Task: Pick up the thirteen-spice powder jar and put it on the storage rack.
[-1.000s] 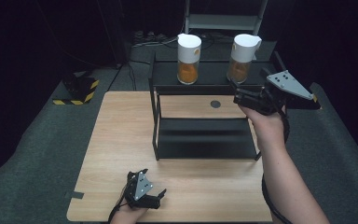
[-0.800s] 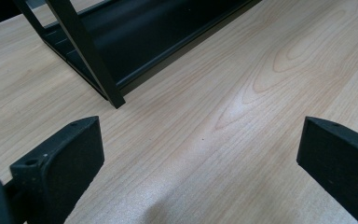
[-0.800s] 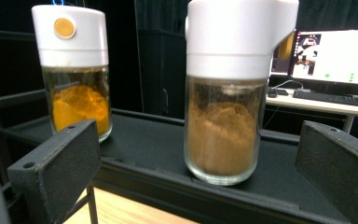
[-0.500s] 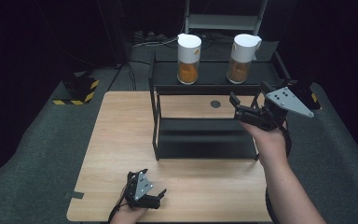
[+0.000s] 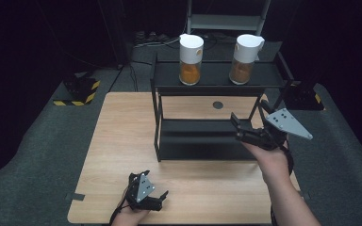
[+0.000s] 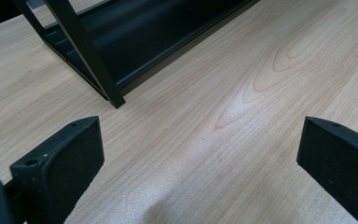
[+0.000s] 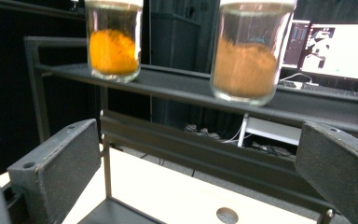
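Both white-lidded glass jars of orange powder (image 5: pixel 191 60) and brown powder (image 5: pixel 245 58) sat untouched on the black metal rack's top shelf (image 5: pixel 217 81); right gripper (image 5: pixel 250 133) below, fingers spread, empty; left gripper (image 5: pixel 152 197) idle on the wooden table (image 5: pixel 122 136), fingers spread; grasp remained.

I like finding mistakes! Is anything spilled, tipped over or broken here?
Nothing stands out. Both white-lidded glass jars of orange powder and brown powder stand upright on the black metal shelf rack's top tier, with no powder spilled.
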Available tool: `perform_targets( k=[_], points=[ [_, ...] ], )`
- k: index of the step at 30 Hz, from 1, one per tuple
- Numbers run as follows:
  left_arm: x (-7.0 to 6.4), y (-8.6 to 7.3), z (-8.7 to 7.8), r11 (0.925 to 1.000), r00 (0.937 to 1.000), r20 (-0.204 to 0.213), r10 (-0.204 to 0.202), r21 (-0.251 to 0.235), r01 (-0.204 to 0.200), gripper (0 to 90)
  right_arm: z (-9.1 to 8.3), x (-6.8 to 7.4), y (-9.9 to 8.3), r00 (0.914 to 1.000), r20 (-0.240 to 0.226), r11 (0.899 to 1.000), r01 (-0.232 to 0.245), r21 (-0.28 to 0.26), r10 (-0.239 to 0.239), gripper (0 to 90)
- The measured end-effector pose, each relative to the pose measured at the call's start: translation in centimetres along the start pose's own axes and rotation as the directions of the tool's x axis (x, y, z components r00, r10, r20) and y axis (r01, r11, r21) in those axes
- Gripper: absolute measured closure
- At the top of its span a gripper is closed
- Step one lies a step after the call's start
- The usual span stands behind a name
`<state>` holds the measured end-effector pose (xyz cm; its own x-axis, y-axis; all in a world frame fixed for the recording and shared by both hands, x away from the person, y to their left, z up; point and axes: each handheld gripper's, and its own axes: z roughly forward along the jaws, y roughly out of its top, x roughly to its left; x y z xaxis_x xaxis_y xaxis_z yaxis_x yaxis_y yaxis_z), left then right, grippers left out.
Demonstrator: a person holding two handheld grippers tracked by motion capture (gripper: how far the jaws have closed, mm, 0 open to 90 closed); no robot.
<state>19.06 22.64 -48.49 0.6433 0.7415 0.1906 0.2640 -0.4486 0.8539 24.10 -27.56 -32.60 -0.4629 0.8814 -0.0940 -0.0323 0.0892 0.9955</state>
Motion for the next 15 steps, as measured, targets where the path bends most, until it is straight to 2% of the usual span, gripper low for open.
perform_targets(
  k=[6, 11, 14, 15],
  points=[
    [-0.1, 0.0, 0.0, 1.0000, 1.0000, -0.001, 0.005, 0.000, -0.005, 0.8, -0.4, 0.3, -1.4, 1.0000, -0.008, 0.999, 0.003, 0.033, -0.003, 0.0],
    [-0.1, 0.0, 0.0, 1.0000, 1.0000, -0.002, 0.006, 0.000, -0.006, 0.8, -0.8, 0.8, -3.3, 0.9998, -0.010, 0.998, 0.016, 0.067, -0.015, 0.0],
    [-0.1, 0.0, 0.0, 0.9999, 0.9999, -0.002, 0.010, -0.002, -0.010, 0.8, -1.2, 1.0, -5.0, 0.9999, -0.013, 0.995, 0.007, 0.099, -0.006, 0.0],
    [-0.2, 0.0, 0.0, 0.9999, 0.9999, -0.003, 0.011, -0.002, -0.011, 0.8, -1.2, 1.0, -5.0, 0.9999, -0.013, 0.995, 0.007, 0.099, -0.006, 0.0]
  ],
)
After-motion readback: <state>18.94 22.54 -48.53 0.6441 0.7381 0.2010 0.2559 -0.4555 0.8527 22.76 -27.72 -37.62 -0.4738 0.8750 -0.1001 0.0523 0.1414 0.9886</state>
